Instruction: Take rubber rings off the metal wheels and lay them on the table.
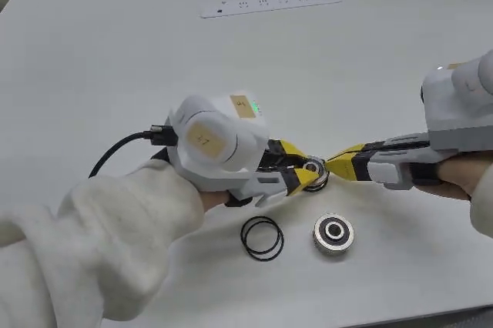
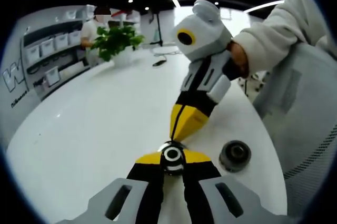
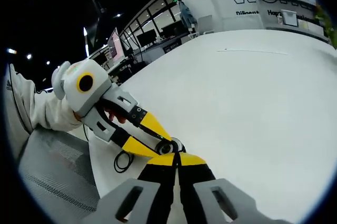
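In the head view my left claw (image 1: 306,176) is clamped on a metal wheel (image 1: 313,167) near the bench's (image 1: 115,51) front edge, with the bore facing up and the axle roughly upright. My right claw (image 1: 333,165) meets its rim from the bench's right side, tips pressed together. Two rubber rings (image 1: 262,238) and a second wheel (image 1: 333,233) lie closer to that edge

In the left gripper view my jaws pinch the wheel (image 2: 172,155) across its width

In the right gripper view my tips sit at the rim; whether a ring is nipped I cannot tell. I judge this the peeling step: next, draw the right claw outward over the rim
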`<action>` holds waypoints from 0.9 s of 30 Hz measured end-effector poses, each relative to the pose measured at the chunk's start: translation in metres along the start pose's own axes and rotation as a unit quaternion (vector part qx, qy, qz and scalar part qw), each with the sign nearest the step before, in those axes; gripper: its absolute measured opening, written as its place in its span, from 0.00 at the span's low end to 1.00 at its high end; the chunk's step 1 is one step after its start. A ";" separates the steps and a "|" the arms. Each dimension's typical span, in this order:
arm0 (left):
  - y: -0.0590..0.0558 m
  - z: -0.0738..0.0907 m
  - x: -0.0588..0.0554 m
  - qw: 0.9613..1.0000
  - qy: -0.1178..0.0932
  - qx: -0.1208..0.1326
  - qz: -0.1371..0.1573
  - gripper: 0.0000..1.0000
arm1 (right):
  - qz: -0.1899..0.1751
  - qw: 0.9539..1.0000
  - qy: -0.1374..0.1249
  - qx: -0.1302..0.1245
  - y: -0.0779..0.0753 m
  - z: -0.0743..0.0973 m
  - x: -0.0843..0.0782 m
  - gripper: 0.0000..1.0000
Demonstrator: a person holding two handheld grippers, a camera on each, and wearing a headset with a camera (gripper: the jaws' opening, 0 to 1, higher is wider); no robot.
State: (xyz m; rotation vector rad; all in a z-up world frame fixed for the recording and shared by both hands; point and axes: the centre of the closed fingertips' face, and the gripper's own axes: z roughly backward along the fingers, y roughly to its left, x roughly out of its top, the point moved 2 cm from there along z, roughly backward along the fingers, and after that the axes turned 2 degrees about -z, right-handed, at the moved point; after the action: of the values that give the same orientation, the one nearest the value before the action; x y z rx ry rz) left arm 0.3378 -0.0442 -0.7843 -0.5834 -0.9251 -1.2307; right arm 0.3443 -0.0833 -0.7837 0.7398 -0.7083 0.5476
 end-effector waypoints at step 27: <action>0.001 0.000 0.000 1.000 0.001 0.000 -0.005 0.13 | 0.013 1.000 -0.002 0.018 0.013 -0.001 0.005 0.00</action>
State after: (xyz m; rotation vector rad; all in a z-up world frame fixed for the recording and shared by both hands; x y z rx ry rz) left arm 0.3386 -0.0437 -0.7846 -0.5776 -0.9280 -1.2399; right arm 0.3389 -0.0730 -0.7752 0.7665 -0.7148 0.5843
